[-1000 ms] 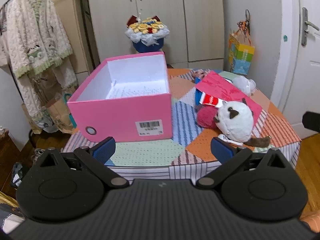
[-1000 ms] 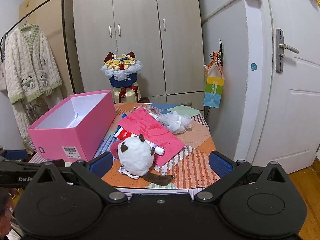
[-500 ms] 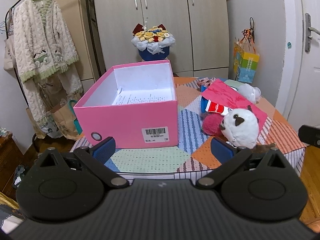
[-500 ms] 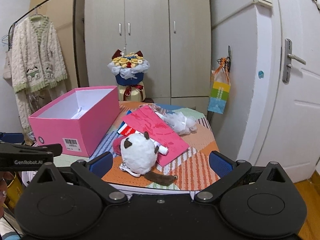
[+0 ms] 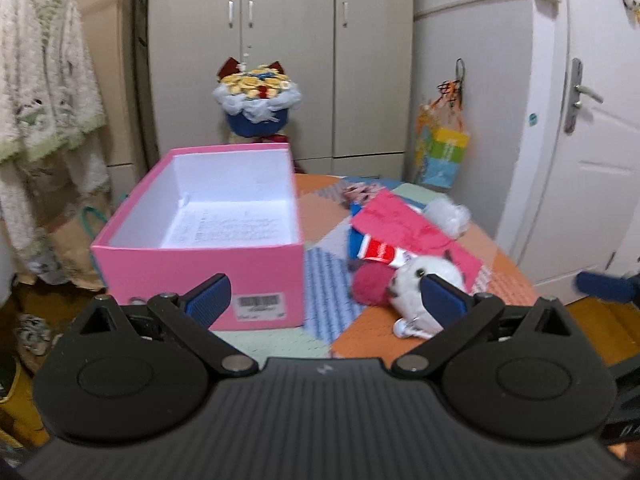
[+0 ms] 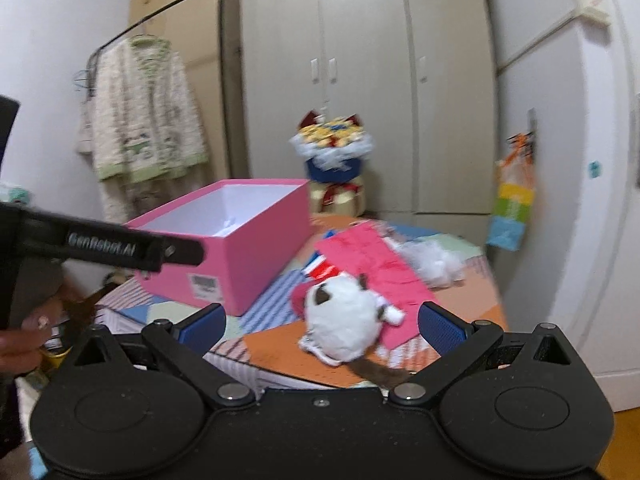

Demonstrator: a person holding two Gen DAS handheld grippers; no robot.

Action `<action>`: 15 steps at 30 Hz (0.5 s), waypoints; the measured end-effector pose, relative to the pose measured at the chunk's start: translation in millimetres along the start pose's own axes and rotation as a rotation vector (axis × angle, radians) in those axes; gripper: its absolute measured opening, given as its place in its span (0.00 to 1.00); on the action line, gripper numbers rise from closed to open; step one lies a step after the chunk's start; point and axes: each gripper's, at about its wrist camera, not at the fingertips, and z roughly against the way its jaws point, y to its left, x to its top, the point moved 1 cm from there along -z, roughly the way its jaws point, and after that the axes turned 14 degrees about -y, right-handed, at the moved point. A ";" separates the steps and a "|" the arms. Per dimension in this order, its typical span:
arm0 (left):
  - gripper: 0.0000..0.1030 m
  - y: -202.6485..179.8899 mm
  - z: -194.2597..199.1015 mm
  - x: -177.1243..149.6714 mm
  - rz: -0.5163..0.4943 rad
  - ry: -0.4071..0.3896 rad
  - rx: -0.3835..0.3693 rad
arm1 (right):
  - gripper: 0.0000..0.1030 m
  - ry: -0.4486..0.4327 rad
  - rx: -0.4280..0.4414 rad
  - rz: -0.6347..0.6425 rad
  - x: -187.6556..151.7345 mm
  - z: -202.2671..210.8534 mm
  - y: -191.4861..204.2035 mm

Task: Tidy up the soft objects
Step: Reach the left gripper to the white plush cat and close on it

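Both claws are held above the near edge of the counter [image 5: 280,344], which is covered with a patchwork cloth. The left claw [image 5: 326,294] is spread wide and nothing is held between its blue pads [image 5: 210,294]. The right claw [image 6: 322,326] is also spread wide and is empty.

An open pink box [image 5: 200,268] is placed on the left part of the counter; a printed sheet [image 5: 232,230] is seen on its white bottom, and a barcode label is stuck on its near wall. To the right of the box, a white plush [image 5: 416,280] with dark ears is lying near the counter edge. A dark red pompom [image 5: 370,286] is touching the plush on its left side. Behind them a pink paper [image 5: 404,228] is spread, and a red and white tube [image 5: 380,252] is partly hidden under it. A white fluffy ball [image 5: 448,214] is seen at the far right of the counter, well apart from the box.

In the right wrist view the plush [image 6: 344,322] is framed between the two pads, but it is not touched. The body of the left claw is seen there at the left edge, with a hand [image 6: 24,344] below it.
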 end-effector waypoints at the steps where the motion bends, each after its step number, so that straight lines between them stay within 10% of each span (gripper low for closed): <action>1: 1.00 -3.0 -4.5 -0.7 -0.003 0.000 -0.005 | 1.00 0.007 0.014 -0.009 -1.8 -3.6 -2.9; 15: 0.91 -45.5 -93.9 -45.5 0.047 0.152 -0.277 | 0.92 0.085 0.046 0.034 -59.2 -71.8 -32.8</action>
